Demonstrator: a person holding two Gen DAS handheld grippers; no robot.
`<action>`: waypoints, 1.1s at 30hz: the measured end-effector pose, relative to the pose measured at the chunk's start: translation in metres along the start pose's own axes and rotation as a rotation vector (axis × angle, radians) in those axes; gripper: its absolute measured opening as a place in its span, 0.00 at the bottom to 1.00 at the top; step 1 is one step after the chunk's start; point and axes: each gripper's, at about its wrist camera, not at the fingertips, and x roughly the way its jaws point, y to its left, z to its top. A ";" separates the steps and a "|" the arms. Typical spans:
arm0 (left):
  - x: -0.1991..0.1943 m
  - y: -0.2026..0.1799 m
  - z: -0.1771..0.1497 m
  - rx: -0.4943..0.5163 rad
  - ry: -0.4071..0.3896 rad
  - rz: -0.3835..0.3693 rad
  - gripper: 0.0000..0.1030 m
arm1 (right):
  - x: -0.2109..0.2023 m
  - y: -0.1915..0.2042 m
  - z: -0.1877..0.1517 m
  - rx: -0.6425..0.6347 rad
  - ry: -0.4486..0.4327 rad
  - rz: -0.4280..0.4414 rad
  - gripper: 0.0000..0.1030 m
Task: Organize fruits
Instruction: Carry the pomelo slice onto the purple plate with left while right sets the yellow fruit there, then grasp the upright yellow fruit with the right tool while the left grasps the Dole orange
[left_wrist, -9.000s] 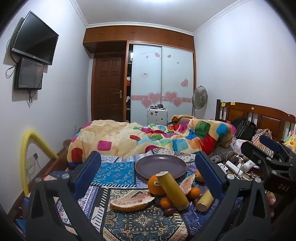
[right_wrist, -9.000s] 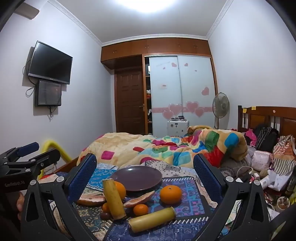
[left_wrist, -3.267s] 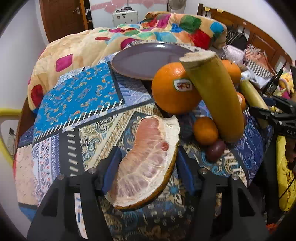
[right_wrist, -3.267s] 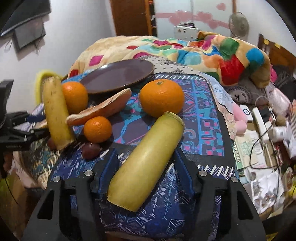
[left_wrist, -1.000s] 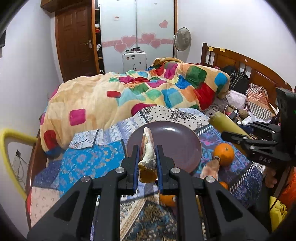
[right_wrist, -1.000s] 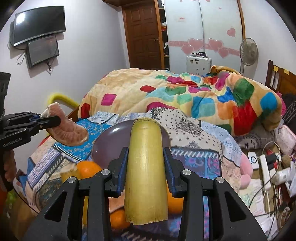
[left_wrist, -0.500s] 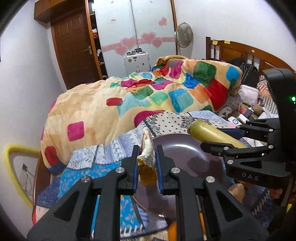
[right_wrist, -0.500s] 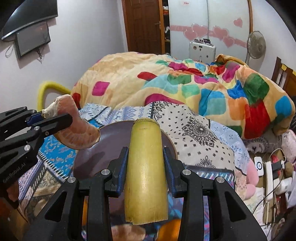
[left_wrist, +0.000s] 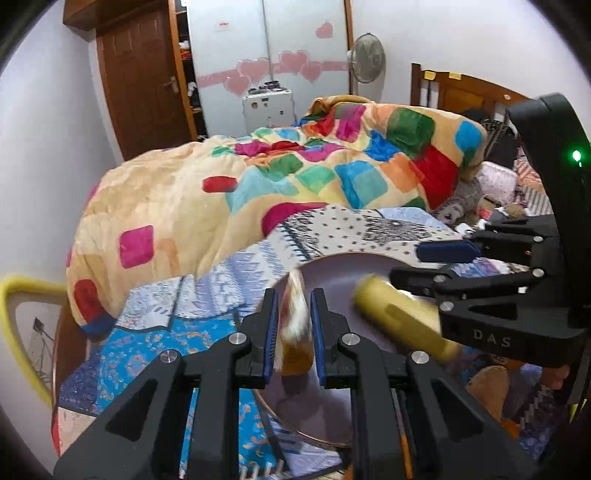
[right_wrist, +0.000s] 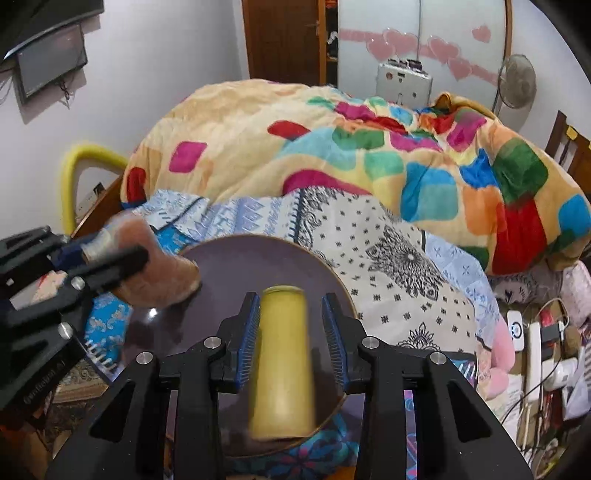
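In my left gripper (left_wrist: 293, 325) sits the pink-fleshed pomelo wedge with its pale yellow rind (left_wrist: 293, 325), pinched edge-on at the lower middle of the left wrist view; the jaws look clamped on its flat faces, though blur hides the contact. I judge it light, soft and juicy, likely to tear or squash under pressure, so the firmer rind end is the better hold. My right gripper (right_wrist: 290, 325) has the long yellow-green cylinder of cut sugarcane (right_wrist: 282, 354) lying between its blue pads, at the lower centre of the right wrist view; slivers of gap show either side, so I cannot tell whether the jaws grip it or have let go. It looks stiff, fairly heavy and smooth-skinned, apt to roll; mid-length across its width is the sensible hold. Both pieces are over the round dark purple plate (right_wrist: 295, 254), which rests on the blue patterned cloth (left_wrist: 129, 354).

Readable writing: "DAS" on the right gripper's black body, right edge of the left wrist view. Lettering on the left gripper is too blurred to read.
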 end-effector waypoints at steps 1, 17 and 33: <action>-0.001 -0.001 0.000 -0.006 0.014 -0.025 0.20 | -0.004 0.002 0.001 -0.001 -0.005 0.006 0.31; -0.076 -0.014 -0.017 -0.054 -0.023 -0.054 0.52 | -0.083 0.006 -0.038 -0.068 -0.131 -0.041 0.35; -0.139 -0.015 -0.092 -0.121 -0.052 0.017 0.79 | -0.126 0.058 -0.108 -0.139 -0.227 0.036 0.59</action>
